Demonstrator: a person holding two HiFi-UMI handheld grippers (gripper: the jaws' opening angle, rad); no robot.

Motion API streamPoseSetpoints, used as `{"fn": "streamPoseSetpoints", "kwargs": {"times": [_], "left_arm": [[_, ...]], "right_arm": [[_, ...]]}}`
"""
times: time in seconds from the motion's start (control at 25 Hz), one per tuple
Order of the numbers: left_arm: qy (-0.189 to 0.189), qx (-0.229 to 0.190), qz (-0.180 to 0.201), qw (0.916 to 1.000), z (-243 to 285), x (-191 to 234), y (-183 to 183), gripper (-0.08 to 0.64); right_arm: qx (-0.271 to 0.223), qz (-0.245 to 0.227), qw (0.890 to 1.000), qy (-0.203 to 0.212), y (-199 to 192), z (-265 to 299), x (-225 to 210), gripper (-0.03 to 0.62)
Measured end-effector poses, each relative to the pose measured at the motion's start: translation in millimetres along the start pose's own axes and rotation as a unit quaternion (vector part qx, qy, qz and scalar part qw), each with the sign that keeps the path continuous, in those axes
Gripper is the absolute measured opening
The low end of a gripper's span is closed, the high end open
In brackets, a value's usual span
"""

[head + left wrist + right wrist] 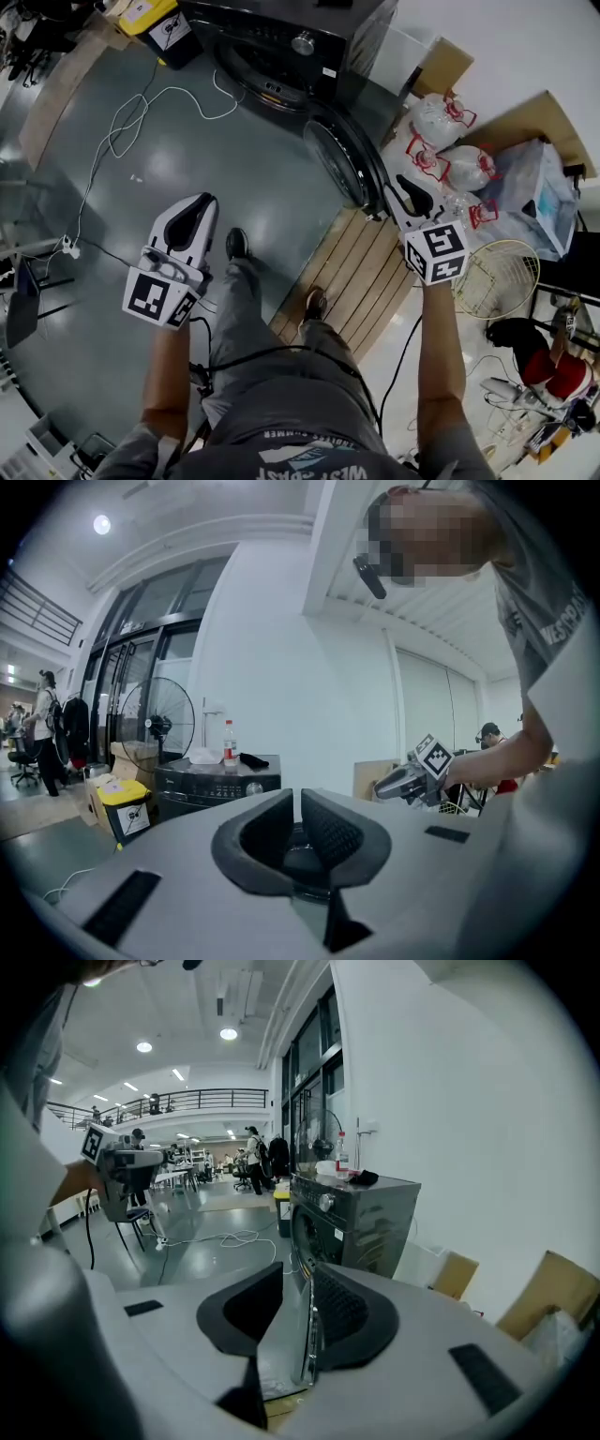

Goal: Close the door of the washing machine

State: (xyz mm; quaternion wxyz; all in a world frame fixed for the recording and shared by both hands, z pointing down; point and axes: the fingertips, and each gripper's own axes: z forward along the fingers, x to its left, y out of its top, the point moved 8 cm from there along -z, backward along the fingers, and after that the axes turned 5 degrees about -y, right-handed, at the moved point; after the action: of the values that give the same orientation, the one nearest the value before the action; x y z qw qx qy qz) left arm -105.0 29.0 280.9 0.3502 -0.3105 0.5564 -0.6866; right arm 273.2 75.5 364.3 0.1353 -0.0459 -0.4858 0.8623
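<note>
The dark washing machine (281, 47) stands at the top of the head view, its round door (339, 155) swung out toward the right. My right gripper (405, 183) reaches the door's outer edge. In the right gripper view the door's edge (307, 1335) stands upright between the open jaws of that gripper (298, 1274), close against the right pad (342, 1312) and apart from the left one. My left gripper (202, 202) hovers over bare floor left of the machine, holding nothing. Its jaws (296, 799) sit nearly together in the left gripper view, pointing toward the machine (216, 785).
A yellow bin (155, 19) stands left of the machine. A white cable (141, 108) loops across the floor. My feet stand at a wooden pallet (361, 272). Plastic bags (450, 150), cardboard and a wire fan guard (497, 277) crowd the right side.
</note>
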Motion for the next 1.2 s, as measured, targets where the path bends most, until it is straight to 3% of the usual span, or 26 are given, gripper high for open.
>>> {"fn": "streamPoseSetpoints", "kwargs": {"times": [0.6, 1.2], "left_arm": [[-0.011, 0.024, -0.024, 0.9994, 37, 31, -45, 0.04], [-0.022, 0.035, -0.038, 0.9984, 66, 53, -73, 0.04]], "right_arm": [[0.11, -0.004, 0.994, 0.001, -65, 100, -43, 0.156], [0.156, 0.021, 0.987, 0.014, -95, 137, -55, 0.164]]}}
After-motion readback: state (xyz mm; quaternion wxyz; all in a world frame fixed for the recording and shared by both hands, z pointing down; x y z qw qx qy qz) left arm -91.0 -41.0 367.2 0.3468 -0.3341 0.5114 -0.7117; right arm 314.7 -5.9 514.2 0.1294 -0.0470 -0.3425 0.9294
